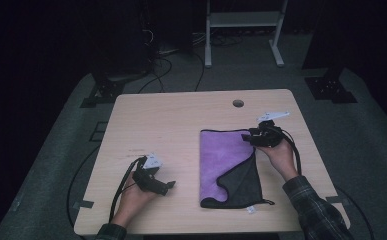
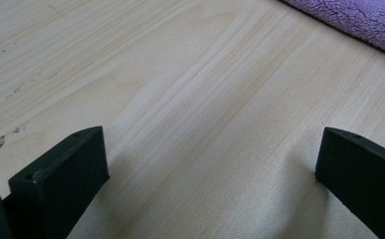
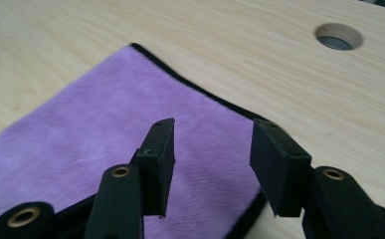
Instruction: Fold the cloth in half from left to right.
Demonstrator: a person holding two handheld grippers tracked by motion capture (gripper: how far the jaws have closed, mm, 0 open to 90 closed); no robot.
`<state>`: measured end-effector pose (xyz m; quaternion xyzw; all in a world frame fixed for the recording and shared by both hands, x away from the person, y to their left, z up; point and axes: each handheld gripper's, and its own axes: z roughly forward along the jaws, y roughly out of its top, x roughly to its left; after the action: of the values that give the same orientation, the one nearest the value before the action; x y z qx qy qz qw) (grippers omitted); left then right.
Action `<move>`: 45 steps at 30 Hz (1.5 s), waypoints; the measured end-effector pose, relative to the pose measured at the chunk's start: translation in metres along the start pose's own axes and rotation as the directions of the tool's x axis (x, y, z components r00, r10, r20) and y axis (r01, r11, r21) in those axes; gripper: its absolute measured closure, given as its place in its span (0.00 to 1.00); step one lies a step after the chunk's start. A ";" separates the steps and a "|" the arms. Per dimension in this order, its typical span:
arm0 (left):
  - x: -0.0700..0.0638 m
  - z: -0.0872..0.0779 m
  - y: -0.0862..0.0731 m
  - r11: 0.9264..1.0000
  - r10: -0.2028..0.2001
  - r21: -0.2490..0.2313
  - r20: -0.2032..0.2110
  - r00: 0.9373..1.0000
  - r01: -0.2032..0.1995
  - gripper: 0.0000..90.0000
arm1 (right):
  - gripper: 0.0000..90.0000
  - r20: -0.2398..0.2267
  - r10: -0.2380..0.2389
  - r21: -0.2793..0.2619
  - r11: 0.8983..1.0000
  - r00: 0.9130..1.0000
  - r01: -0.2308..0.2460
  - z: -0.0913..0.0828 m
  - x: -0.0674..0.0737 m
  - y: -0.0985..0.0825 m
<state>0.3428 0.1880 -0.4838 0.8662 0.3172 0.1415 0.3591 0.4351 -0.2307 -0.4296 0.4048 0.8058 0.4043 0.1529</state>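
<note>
While the left gripper [image 1: 167, 187] rests wide open on the bare desk [image 1: 181, 115], the right gripper [image 1: 251, 138] hovers half-open — jaws holding nothing — over the purple cloth [image 1: 220, 155] near the right edge.

Your left gripper [image 2: 212, 164] hangs low over the pale wooden table [image 2: 190, 89] with its two black jaws set wide apart and nothing between them but bare wood grain. At the far right corner lies the edge of a purple cloth [image 2: 359, 20], fuzzy in texture, well apart from both jaws. On the left, the table carries a few small dark scuffs.
</note>
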 end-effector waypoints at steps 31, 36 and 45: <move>0.000 0.000 0.000 1.000 0.001 0.003 0.001 1.000 -0.001 0.00 | 0.48 -0.292 -0.225 0.065 0.965 0.930 0.254 -0.001 0.120 -0.042; 0.000 0.000 0.000 1.000 0.001 0.003 0.001 1.000 -0.001 0.00 | 0.47 -0.300 -0.245 0.089 0.955 0.922 0.283 0.006 0.125 -0.048; 0.000 0.000 0.000 1.000 0.003 0.003 0.000 1.000 -0.003 0.00 | 0.40 -0.313 -0.308 0.103 0.930 0.899 0.354 0.009 0.135 -0.053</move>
<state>0.3429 0.1882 -0.4835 0.8673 0.3162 0.1413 0.3576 0.3279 -0.1397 -0.4655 0.2083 0.9059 0.3627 0.0667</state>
